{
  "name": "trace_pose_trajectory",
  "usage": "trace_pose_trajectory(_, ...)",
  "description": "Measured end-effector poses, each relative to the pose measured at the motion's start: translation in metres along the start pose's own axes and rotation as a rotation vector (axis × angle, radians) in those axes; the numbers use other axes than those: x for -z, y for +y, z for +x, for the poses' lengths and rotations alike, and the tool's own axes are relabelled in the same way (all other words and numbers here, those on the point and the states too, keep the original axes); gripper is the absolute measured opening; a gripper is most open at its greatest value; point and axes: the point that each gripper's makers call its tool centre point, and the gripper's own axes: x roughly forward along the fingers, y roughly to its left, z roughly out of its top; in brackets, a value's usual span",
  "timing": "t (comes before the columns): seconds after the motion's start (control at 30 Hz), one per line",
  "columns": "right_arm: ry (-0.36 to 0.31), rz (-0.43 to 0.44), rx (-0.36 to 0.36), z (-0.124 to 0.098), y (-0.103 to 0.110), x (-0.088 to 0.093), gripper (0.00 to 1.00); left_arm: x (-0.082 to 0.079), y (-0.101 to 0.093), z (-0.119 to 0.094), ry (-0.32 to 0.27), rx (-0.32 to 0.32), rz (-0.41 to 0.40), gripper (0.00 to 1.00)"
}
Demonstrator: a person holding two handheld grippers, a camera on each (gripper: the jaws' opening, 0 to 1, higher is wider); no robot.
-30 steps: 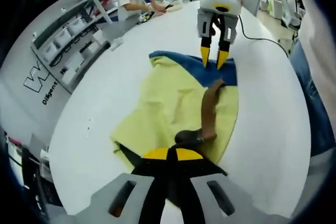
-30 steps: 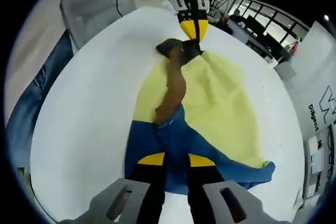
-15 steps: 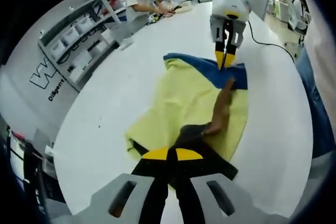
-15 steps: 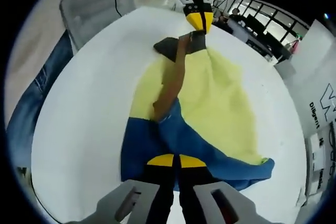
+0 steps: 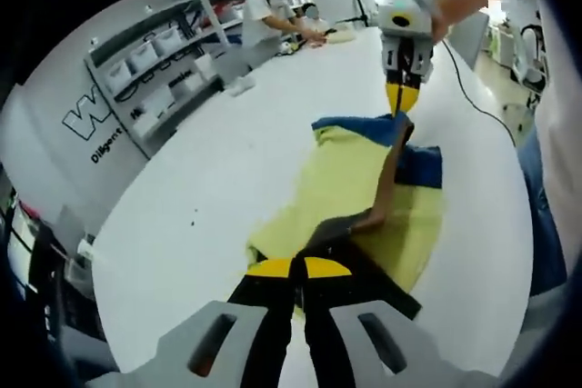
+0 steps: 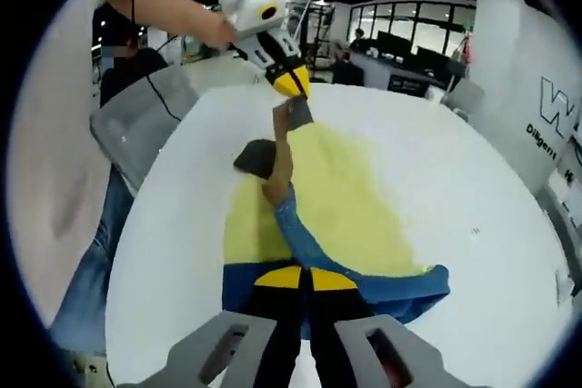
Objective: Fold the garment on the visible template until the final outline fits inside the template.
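A yellow garment [image 5: 350, 179] with a blue end [image 5: 423, 165] and a brown strip [image 5: 389, 179] lies on the white table [image 5: 227, 161]. My left gripper [image 5: 291, 267] is shut on its dark end and holds it off the table. Far across, my right gripper [image 5: 398, 100] is shut on the blue hem and lifts it. In the right gripper view, my right gripper [image 6: 309, 277] pinches the blue end [image 6: 409, 288]. The yellow cloth [image 6: 336, 197] runs up to the left gripper [image 6: 293, 88], which holds a dark grey flap [image 6: 293, 115]. The brown strip [image 6: 280, 165] hangs between.
Shelves with bins [image 5: 155, 61] line the wall on the left, and people work at a far table [image 5: 273, 6]. A black cable [image 5: 473, 88] trails over the table edge. The person's jeans [image 5: 546, 215] stand close on the right. A grey chair [image 6: 145, 124] sits beside the table.
The right gripper, open above the blue hem a second ago, has shut on it. Both grippers have risen with their ends, stretching the garment between them.
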Motion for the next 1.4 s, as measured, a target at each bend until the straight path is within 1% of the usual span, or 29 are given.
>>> trace_pose_trajectory(0.07, -0.028, 0.037, 0.022, -0.003, -0.012, -0.008, 0.0, -0.004, 0.009, 0.001, -0.009, -0.012, -0.019, 0.05)
trace_pose_trajectory(0.17, -0.059, 0.073, 0.065, -0.005, -0.032, -0.017, 0.0, -0.014, 0.027, 0.006, -0.036, -0.031, -0.082, 0.05)
trace_pose_trajectory(0.23, -0.093, 0.12, 0.094, -0.006, -0.046, -0.026, 0.0, -0.019, 0.039, 0.01, -0.043, -0.042, -0.11, 0.05)
trace_pose_trajectory(0.27, -0.096, 0.122, 0.101, -0.006, -0.051, -0.028, 0.0, -0.021, 0.043, 0.012, -0.043, -0.045, -0.124, 0.05)
trace_pose_trajectory(0.3, -0.104, 0.149, 0.116, -0.006, -0.059, -0.03, 0.0, -0.024, 0.051, 0.016, -0.048, -0.05, -0.151, 0.05)
trace_pose_trajectory(0.37, -0.12, 0.175, 0.134, -0.004, -0.071, -0.032, 0.0, -0.028, 0.062, 0.023, -0.053, -0.054, -0.193, 0.05)
trace_pose_trajectory(0.4, -0.12, 0.184, 0.142, -0.004, -0.074, -0.032, 0.0, -0.028, 0.064, 0.024, -0.054, -0.056, -0.201, 0.05)
trace_pose_trajectory(0.5, -0.116, 0.225, 0.177, -0.001, -0.093, -0.03, 0.0, -0.03, 0.08, 0.036, -0.054, -0.064, -0.265, 0.05)
trace_pose_trajectory(0.53, -0.124, 0.246, 0.183, 0.001, -0.099, -0.031, 0.0, -0.031, 0.085, 0.041, -0.055, -0.061, -0.279, 0.05)
trace_pose_trajectory(0.57, -0.123, 0.245, 0.184, 0.002, -0.103, -0.031, 0.0, -0.031, 0.087, 0.045, -0.049, -0.061, -0.28, 0.05)
trace_pose_trajectory(0.63, -0.081, 0.26, 0.211, 0.007, -0.114, -0.022, 0.0, -0.029, 0.091, 0.054, -0.029, -0.058, -0.289, 0.05)
trace_pose_trajectory(0.73, -0.075, 0.256, 0.221, 0.014, -0.126, -0.019, 0.0, -0.026, 0.098, 0.066, -0.007, -0.057, -0.301, 0.05)
trace_pose_trajectory(0.77, -0.062, 0.262, 0.23, 0.016, -0.132, -0.016, 0.0, -0.026, 0.101, 0.072, 0.002, -0.059, -0.305, 0.05)
trace_pose_trajectory(0.9, -0.046, 0.282, 0.264, 0.023, -0.153, -0.012, 0.0, -0.029, 0.112, 0.087, 0.017, -0.073, -0.329, 0.05)
trace_pose_trajectory(0.97, -0.036, 0.286, 0.271, 0.029, -0.163, -0.011, 0.0, -0.03, 0.115, 0.094, 0.033, -0.078, -0.321, 0.05)
trace_pose_trajectory(1.13, -0.01, 0.27, 0.281, 0.038, -0.178, -0.013, 0.0, -0.028, 0.125, 0.109, 0.067, -0.088, -0.328, 0.05)
trace_pose_trajectory(1.3, 0.019, 0.264, 0.318, 0.043, -0.198, -0.01, 0.0, -0.024, 0.134, 0.12, 0.102, -0.104, -0.337, 0.05)
trace_pose_trajectory(1.4, 0.03, 0.268, 0.341, 0.045, -0.209, -0.011, 0.0, -0.021, 0.14, 0.124, 0.12, -0.116, -0.362, 0.06)
